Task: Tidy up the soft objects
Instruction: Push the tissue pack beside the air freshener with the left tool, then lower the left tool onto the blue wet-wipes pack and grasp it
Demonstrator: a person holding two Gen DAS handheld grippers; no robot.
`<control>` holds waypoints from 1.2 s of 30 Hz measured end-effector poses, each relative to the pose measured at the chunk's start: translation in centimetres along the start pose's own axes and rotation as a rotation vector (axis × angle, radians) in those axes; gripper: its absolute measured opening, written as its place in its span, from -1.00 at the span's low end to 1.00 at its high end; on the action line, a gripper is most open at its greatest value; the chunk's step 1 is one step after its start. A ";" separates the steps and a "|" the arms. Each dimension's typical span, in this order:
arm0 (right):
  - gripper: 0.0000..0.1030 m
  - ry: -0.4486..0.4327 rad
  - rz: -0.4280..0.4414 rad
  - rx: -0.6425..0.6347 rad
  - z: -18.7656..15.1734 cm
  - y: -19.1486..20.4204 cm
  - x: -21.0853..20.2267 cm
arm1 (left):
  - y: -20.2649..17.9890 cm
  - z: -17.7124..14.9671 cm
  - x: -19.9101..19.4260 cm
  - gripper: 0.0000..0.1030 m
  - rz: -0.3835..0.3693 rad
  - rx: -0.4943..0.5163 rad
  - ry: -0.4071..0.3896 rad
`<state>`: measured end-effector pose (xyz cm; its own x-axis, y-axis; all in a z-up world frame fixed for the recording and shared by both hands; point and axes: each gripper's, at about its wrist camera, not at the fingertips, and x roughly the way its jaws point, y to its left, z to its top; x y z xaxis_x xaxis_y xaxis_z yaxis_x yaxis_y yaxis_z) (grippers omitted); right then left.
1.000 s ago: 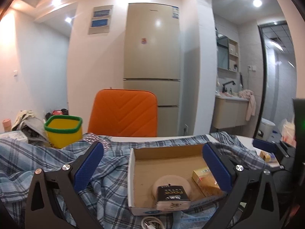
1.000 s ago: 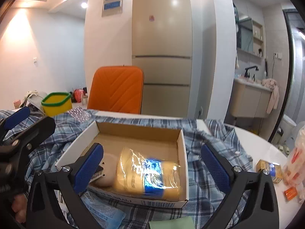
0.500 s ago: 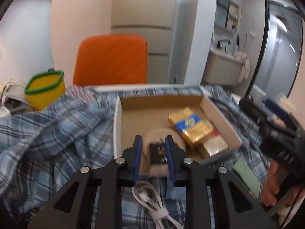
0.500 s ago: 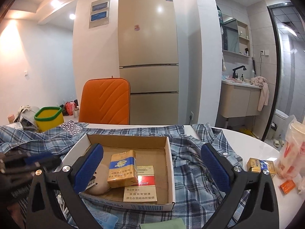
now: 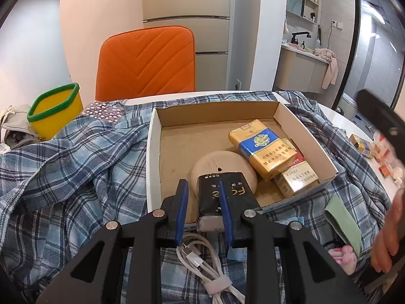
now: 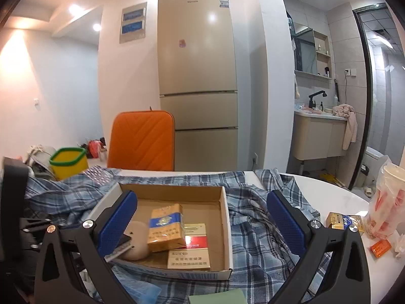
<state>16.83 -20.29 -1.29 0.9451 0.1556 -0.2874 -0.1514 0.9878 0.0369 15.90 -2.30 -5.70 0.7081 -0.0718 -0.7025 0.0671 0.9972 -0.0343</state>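
Note:
A cardboard box (image 5: 152,152) sits on a blue plaid shirt (image 5: 76,164). It holds a gold-and-blue soft pack (image 5: 263,149), a red-and-white pack (image 5: 298,177) and a beige round pad (image 5: 215,159). A black soft pack (image 5: 238,192) leans on the pad, over the box's front wall. My left gripper (image 5: 202,182) points down at the black pack with its jaws drawn to a narrow gap. The right finger crosses the pack's face and the left finger stands just clear of its edge. My right gripper (image 6: 202,195) is wide open and empty, in front of the box (image 6: 226,228).
A coiled white cable (image 5: 202,261) and a green pad (image 5: 344,223) lie on the shirt near me. A yellow bin with a green rim (image 5: 53,111) and an orange chair (image 5: 146,60) stand behind. A gold pack (image 6: 344,221) and a plastic bag (image 6: 387,202) sit on the white table at the right.
My left jaws went from wide apart to a narrow gap, and that gripper tipped down and closer to the black pack. The gold-and-blue pack, seen close up between my right jaws before, now lies in the box.

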 end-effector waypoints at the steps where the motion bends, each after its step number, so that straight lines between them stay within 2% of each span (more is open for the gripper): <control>1: 1.00 -0.011 0.000 -0.001 0.1 0.0 -0.3 | 0.1 0.2 0.2 -0.51 -0.002 -0.003 0.003; 2: 1.00 -0.022 0.000 -0.003 0.3 0.0 -0.7 | 0.2 0.3 0.3 -0.48 -0.001 -0.008 0.007; 3: 1.00 -0.034 0.004 -0.007 0.4 0.1 -1.1 | 0.4 0.5 0.4 -0.25 0.006 -0.015 0.009; 4: 1.00 -0.039 0.006 -0.008 0.5 0.1 -1.3 | 0.7 0.6 0.6 0.29 0.026 -0.026 0.011; 5: 1.00 -0.043 0.008 -0.007 0.6 0.1 -1.5 | 1.1 0.7 0.8 0.41 0.045 -0.044 0.010; 9: 1.00 -0.049 0.016 -0.009 0.8 0.2 -1.9 | 2.3 0.8 0.5 0.45 0.025 -0.096 0.000; 13: 1.00 -0.058 0.009 -0.023 1.1 0.3 -2.2 | 1.8 0.9 -1.3 0.45 0.021 -0.052 -0.033; 14: 1.00 -0.062 0.007 -0.020 1.2 0.3 -2.4 | 1.6 1.0 -1.8 0.45 0.012 -0.042 -0.031; 15: 1.00 -0.069 0.010 -0.014 1.4 0.2 -2.7 | 1.4 0.9 -2.4 0.30 0.003 -0.036 -0.028; 16: 1.00 -0.077 0.016 -0.009 1.6 0.1 -3.0 | 1.2 0.8 -2.9 0.01 0.004 -0.029 -0.021; 18: 1.00 -0.088 0.011 -0.015 1.8 0.2 -3.6 | 0.9 0.3 -3.2 -0.32 0.008 -0.003 0.017; 22: 1.00 -0.117 -0.010 -0.031 2.1 0.2 -4.7 | 0.1 -0.7 -2.3 -0.55 -0.017 0.034 0.100; 26: 1.00 -0.097 -0.020 -0.010 2.0 -0.5 -5.2 | -0.6 -0.7 -1.0 -0.56 0.008 0.049 0.115; 32: 1.00 -0.067 -0.046 0.034 1.2 -2.6 -6.1 | -0.7 0.2 0.1 -0.56 0.077 0.058 0.087; 36: 1.00 -0.050 -0.054 0.070 0.8 -4.0 -6.9 | -0.2 0.0 -0.9 -0.56 0.019 0.030 0.038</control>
<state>11.17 -25.34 1.26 0.9649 0.1005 -0.2425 -0.0808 0.9927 0.0900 15.26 -2.43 -5.00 0.6824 -0.0515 -0.7291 0.0753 0.9972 0.0001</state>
